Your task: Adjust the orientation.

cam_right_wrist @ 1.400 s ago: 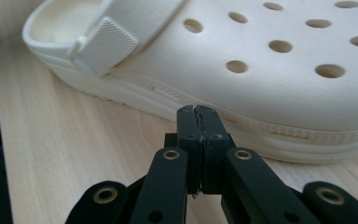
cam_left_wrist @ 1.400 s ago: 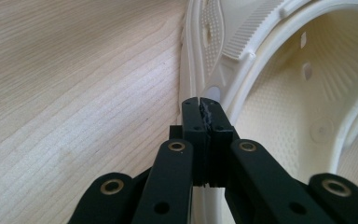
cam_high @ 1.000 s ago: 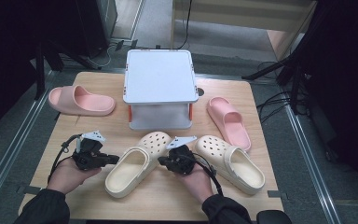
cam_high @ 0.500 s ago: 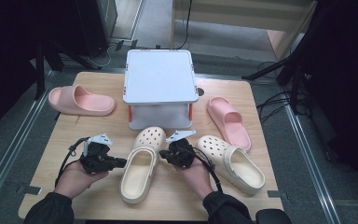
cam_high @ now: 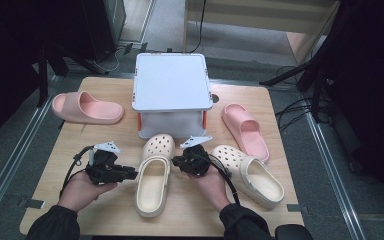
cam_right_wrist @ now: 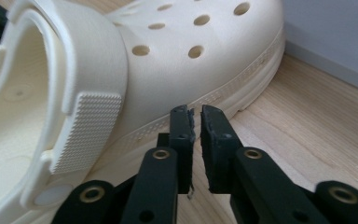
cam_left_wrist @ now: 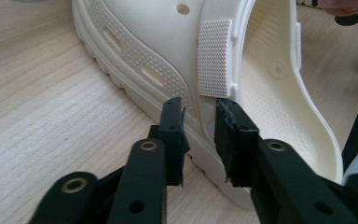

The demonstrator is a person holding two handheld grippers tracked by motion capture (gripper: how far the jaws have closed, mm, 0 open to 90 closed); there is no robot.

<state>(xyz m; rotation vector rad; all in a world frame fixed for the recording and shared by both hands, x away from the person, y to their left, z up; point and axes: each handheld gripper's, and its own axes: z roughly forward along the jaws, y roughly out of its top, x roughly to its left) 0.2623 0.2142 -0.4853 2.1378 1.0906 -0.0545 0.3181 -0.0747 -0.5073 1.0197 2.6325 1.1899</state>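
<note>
We flank cream clog mid-tabletop. Left gripper fingers just eased apart to narrow gap, off its side wall; right gripper fingers barely parted, empty. Release step, we judge. Next: back off, go for second clog.

Both hands rest low near the counter's front edge; the left gripper and the right gripper point inward toward each other, jaws just opening, slightly apart.

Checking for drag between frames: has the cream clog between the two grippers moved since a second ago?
Yes. The cream clog has swung from slanted to nearly square with the white box; its heel has moved right, toward the other clog.
</note>
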